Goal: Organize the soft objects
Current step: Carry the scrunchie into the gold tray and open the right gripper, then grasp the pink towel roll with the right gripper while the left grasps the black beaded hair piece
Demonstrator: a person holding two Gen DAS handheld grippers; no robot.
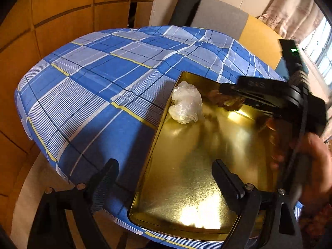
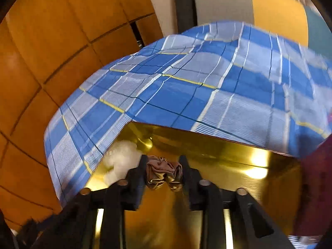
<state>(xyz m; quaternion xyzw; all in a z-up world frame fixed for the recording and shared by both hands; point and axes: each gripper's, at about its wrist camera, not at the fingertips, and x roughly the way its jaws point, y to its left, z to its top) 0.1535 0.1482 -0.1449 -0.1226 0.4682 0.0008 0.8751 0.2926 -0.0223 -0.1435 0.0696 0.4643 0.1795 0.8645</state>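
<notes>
A shiny gold tray [image 1: 178, 203] lies on the blue plaid tablecloth [image 1: 99, 78]. A crumpled clear plastic bag [image 1: 186, 103] rests in the tray's far left corner and shows as a white blur in the right wrist view [image 2: 122, 161]. My right gripper [image 2: 162, 172] is shut on a brown satin scrunchie [image 2: 164, 174] and holds it just above the tray [image 2: 238, 166], right of the bag. In the left wrist view the right gripper [image 1: 226, 98] reaches in from the right over the tray. My left gripper [image 1: 164, 174] is open and empty over the tray's near left edge.
The cloth-covered table [image 2: 207, 83] stands against orange wood panelling [image 1: 41, 20]. A grey and yellow chair back [image 1: 224, 14] and a black roll [image 1: 186, 2] stand behind it. A curtained window [image 1: 307, 20] is at the right.
</notes>
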